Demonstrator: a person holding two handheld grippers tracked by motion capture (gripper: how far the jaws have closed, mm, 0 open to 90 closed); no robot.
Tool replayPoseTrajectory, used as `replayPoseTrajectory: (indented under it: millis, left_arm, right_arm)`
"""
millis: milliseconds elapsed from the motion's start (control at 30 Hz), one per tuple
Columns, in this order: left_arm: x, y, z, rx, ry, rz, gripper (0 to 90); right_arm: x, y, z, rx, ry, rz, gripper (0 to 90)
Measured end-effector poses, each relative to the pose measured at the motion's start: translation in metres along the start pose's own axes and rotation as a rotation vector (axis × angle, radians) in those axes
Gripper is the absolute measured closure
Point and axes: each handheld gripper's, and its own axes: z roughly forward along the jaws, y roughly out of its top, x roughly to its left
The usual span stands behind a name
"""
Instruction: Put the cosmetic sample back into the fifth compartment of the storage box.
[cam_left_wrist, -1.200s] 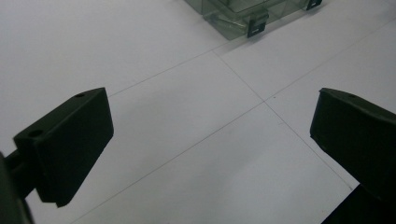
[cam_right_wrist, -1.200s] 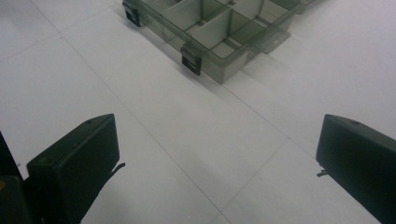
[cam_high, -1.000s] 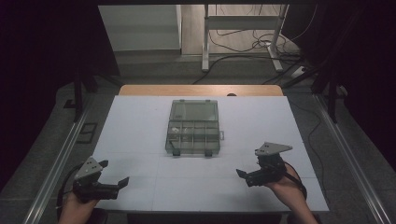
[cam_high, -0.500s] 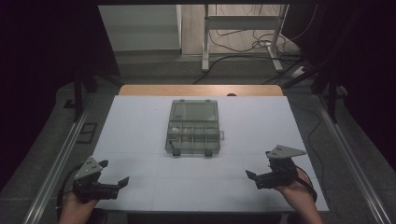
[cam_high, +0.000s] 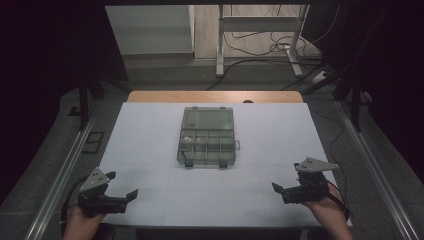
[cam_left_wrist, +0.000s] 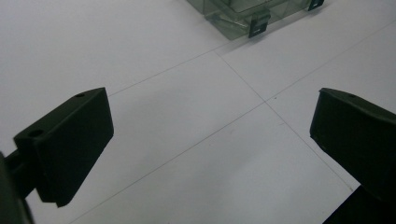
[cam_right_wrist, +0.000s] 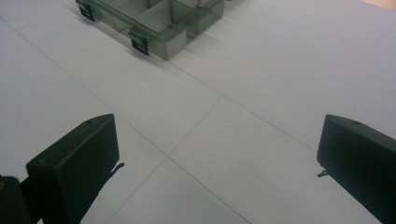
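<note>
A white table (cam_high: 150, 150) is taking up most of the high view, its top crossed by thin grid lines, with a strip of bare wood (cam_high: 215, 96) showing along its far edge. Beyond it, a grey floor is lying under a metal frame and loose cables (cam_high: 260, 50).

A clear box (cam_high: 207, 136) is sitting flat near the middle of the table, a little toward the far side. Its lid is lying closed, and dividers are splitting its near half into small compartments; what is inside them is too small to tell. Two dark latches (cam_high: 189, 163) are hanging on its near edge. In the left gripper view the box corner (cam_left_wrist: 243, 18) is peeking in at the top; in the right gripper view it (cam_right_wrist: 154, 21) is sitting at the upper left.

The left gripper (cam_high: 121, 186) is hovering over the near left corner of the table, held by a hand (cam_high: 80, 222) coming in from the bottom, and pointing inward toward the table's middle. Its jaws are standing wide apart, holding nothing, with bare table between them (cam_left_wrist: 210, 144).

The right gripper (cam_high: 278, 188) is hovering near the near right corner, held by the other hand (cam_high: 325, 202), pointing inward too. Its jaws are likewise spread wide and gripping nothing (cam_right_wrist: 219, 154).

Both grippers are well apart from the box and from each other.
</note>
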Motion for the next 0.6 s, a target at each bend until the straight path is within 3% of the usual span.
replayPoseTrajectory:
  millis: [233, 600]
  left_arm:
    - [-0.001, 0.0, 0.0, 0.002, 0.003, 0.003, 0.3]
    - [-0.001, 0.0, 0.0, -0.001, 0.005, 0.003, 0.3]
  right_arm:
    - [-0.009, -0.015, -0.011, -0.015, -0.025, 0.059, 0.0]
    - [-0.012, -0.034, -0.027, -0.021, -0.053, 0.101, 0.0]
